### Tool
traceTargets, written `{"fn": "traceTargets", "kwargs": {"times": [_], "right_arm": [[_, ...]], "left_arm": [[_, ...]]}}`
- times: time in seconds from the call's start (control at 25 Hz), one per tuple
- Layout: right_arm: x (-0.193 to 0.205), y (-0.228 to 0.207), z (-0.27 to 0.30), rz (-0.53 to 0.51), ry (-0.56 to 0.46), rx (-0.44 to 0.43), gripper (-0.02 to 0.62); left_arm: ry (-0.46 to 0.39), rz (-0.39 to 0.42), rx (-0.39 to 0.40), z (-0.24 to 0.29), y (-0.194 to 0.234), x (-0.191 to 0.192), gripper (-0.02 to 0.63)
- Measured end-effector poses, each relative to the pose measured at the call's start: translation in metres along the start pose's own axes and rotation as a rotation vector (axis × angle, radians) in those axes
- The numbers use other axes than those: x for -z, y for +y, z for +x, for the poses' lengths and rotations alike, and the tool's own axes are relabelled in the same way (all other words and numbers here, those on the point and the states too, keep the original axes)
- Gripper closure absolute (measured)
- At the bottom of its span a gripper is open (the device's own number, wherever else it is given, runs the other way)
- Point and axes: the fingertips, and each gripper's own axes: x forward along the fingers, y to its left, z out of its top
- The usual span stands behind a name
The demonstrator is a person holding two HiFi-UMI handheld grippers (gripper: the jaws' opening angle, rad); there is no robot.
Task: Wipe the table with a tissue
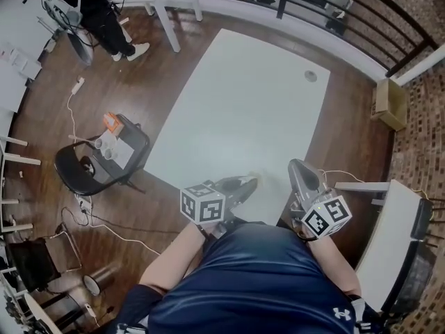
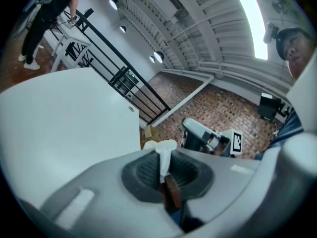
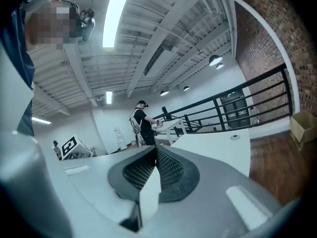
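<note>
Left claw (image 1: 247,182): pressed together on the tissue (image 2: 164,148). The tissue is pinched between the dark ribbed pads (image 2: 144,171). A crumpled white tuft of it stands out past the claw tips, and a narrow strip runs back between the pads. In the head view the tuft (image 1: 255,177) shows at the tip of this claw, over the near edge of the white table (image 1: 243,103).

Right claw (image 1: 295,166): pressed together, pads meeting along one line in the right gripper view (image 3: 155,155). A pale wedge shows in the gap behind the pads; what it is cannot be told. No tissue shows past its tips.

Position: both claws are just beside each other at the near table edge, the right claw to the right of the left one. The table top extends ahead of both claws. A round grommet hole (image 1: 310,76) lies well ahead of the right claw, near the far edge. Marker cubes (image 1: 202,202) sit behind each claw, close to the person's torso.
</note>
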Motion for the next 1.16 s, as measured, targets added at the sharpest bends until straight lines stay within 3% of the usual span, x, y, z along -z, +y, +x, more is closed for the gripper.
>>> {"fn": "traceTargets", "kwargs": {"times": [0.32,1.16], "right_arm": [[0.002,0.004,-0.011,-0.06,-0.004,0.019,0.584],[0.021,0.001,-0.007,-0.021,0.024,0.023,0.584]], "left_arm": [[0.013,-0.005,0.022,0.004,-0.003,0.007,0.588],[0.013,-0.026,-0.008,-0.002,0.01,0.007,0.588]]}}
